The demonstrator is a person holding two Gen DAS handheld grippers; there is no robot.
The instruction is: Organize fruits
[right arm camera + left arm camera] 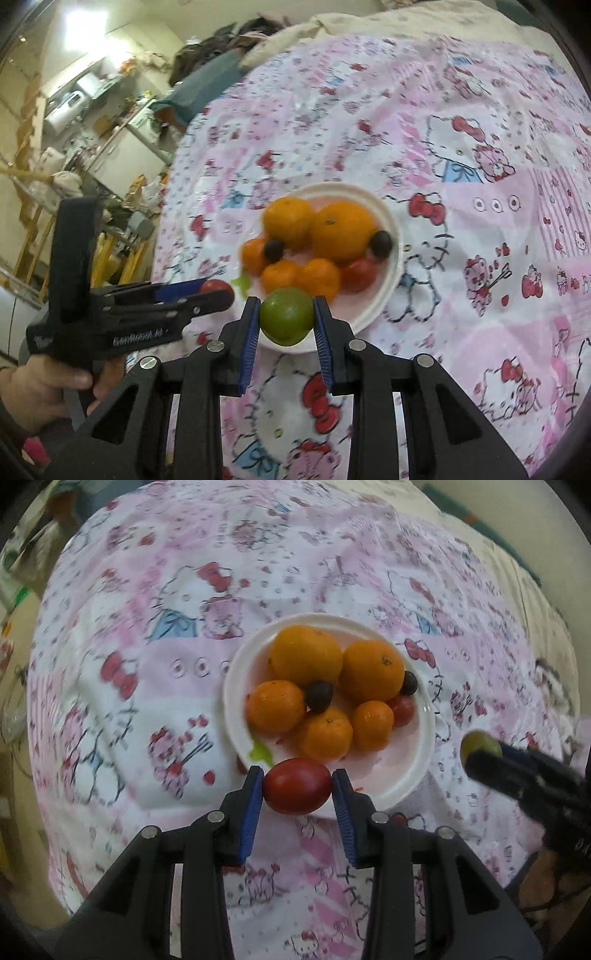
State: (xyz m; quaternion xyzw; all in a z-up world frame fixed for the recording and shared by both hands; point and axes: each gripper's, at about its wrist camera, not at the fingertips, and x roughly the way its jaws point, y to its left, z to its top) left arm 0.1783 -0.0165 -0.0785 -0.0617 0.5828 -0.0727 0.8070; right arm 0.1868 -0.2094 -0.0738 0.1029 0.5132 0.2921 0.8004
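**Above the plate, a fruit in each pair of tongs**

Over the patterned cloth on the worktop (110, 686) we carry two pieces at once: our left tongs (297, 786) are clenched on a red tomato (297, 785), our right tongs (286, 320) on a green lime (286, 320). Both hang near the white plate (424, 746), which already holds oranges (306, 657), dark grapes and another tomato. We judge this the delivery step; next, each fruit needs a free spot before we release. Both tongs point steeply downward.
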